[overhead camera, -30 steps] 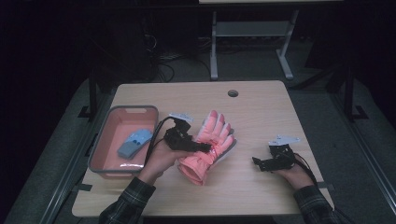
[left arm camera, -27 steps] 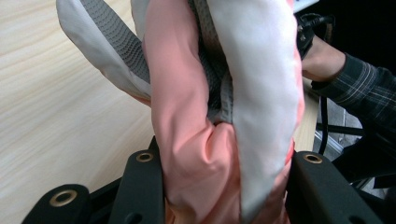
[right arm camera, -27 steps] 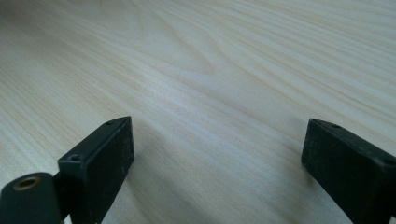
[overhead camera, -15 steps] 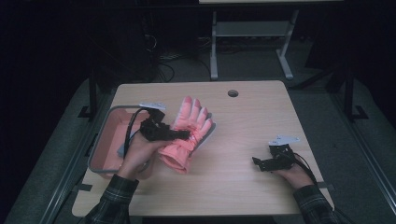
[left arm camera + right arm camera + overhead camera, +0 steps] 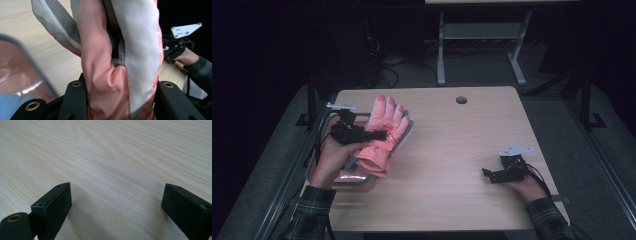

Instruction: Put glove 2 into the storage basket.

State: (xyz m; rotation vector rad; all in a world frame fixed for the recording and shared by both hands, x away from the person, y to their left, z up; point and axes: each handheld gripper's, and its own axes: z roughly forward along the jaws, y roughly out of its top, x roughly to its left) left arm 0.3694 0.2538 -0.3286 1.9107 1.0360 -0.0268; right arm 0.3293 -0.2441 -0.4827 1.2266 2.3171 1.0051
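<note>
Wooden counter [image 5: 447, 165]: soft, light pink glove [image 5: 384, 131], best pinched mid-body, clamped by left gripper [image 5: 362, 134]; right gripper [image 5: 502, 172] spread wide, empty.

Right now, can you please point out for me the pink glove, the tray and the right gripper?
pink glove [image 5: 384, 131]: high view, on the back of the glove below its fingers.
tray [image 5: 15, 67]: left gripper view, on its reddish inner wall.
right gripper [image 5: 486, 173]: high view, between its open jaw tips.
</note>
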